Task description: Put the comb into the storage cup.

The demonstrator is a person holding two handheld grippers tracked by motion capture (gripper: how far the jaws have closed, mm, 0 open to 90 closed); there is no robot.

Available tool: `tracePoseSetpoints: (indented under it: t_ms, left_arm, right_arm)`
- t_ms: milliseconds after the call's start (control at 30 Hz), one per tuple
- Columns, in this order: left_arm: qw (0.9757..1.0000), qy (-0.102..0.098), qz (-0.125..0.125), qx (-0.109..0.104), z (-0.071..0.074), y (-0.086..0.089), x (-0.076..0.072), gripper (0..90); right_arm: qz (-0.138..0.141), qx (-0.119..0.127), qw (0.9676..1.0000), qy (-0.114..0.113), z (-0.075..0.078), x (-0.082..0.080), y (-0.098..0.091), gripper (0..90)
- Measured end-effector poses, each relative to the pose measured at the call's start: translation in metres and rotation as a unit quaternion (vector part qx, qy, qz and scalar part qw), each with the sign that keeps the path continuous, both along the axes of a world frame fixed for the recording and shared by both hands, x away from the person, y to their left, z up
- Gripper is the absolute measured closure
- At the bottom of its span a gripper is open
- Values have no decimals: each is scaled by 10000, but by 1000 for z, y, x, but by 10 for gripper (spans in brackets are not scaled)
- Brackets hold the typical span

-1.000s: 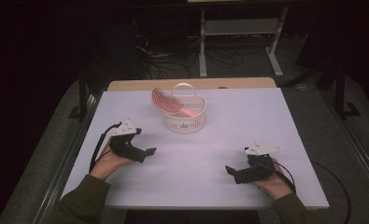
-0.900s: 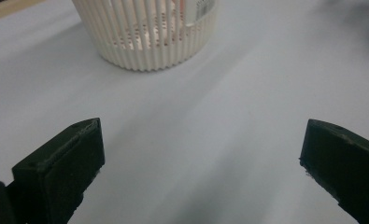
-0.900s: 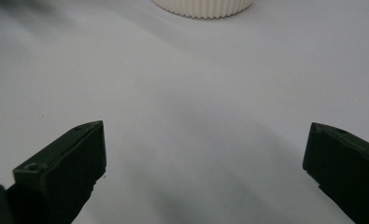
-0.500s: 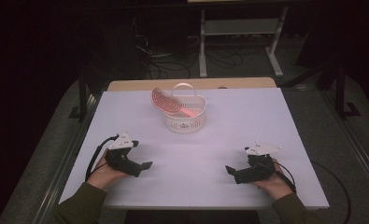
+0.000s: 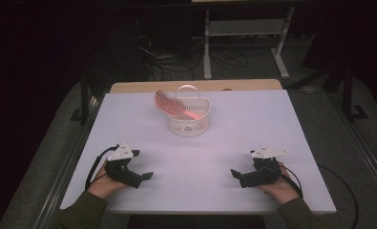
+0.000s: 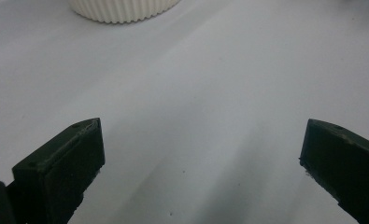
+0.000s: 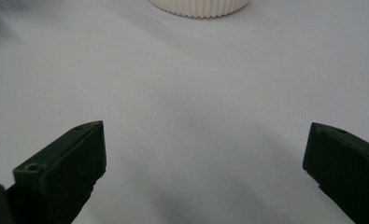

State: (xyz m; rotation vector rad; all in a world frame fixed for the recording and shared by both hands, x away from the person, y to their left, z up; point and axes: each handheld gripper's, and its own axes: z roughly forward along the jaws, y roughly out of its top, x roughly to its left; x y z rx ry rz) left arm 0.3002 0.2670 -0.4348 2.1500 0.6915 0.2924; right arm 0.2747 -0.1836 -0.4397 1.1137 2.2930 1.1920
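A white ribbed basket point(image 5: 188, 119) with a hoop handle stands at the far middle of the white table point(image 5: 253, 124). A pink hairbrush point(image 5: 172, 105) lies tilted across its rim, head sticking out to the left. My left gripper point(image 5: 145, 177) rests low near the front left edge, open, with only bare table between its jaws. My right gripper point(image 5: 235, 173) rests near the front right, open too, nothing held. The basket's base point(image 6: 124, 8) edges the top of the left gripper view, and the same base point(image 7: 198, 6) tops the right gripper view.
A wooden strip point(image 5: 195, 86) borders the table's far edge. Beyond it stand a metal rack point(image 5: 243, 33) and loose cables point(image 5: 162, 55) on a dark floor. Bare table lies between the two grippers and the basket.
My left gripper has drawn back toward the front edge and slightly left, away from the basket. The right gripper has stayed in place.
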Motion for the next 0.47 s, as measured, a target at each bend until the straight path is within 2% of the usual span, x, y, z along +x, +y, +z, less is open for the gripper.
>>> tracePoseSetpoints:
  t_ms: [467]
  left_arm:
    - [10000,57,-23,10,-1,0,0,0]
  right_arm:
    - [18,-32,10000,-5,-1,0,0,0]
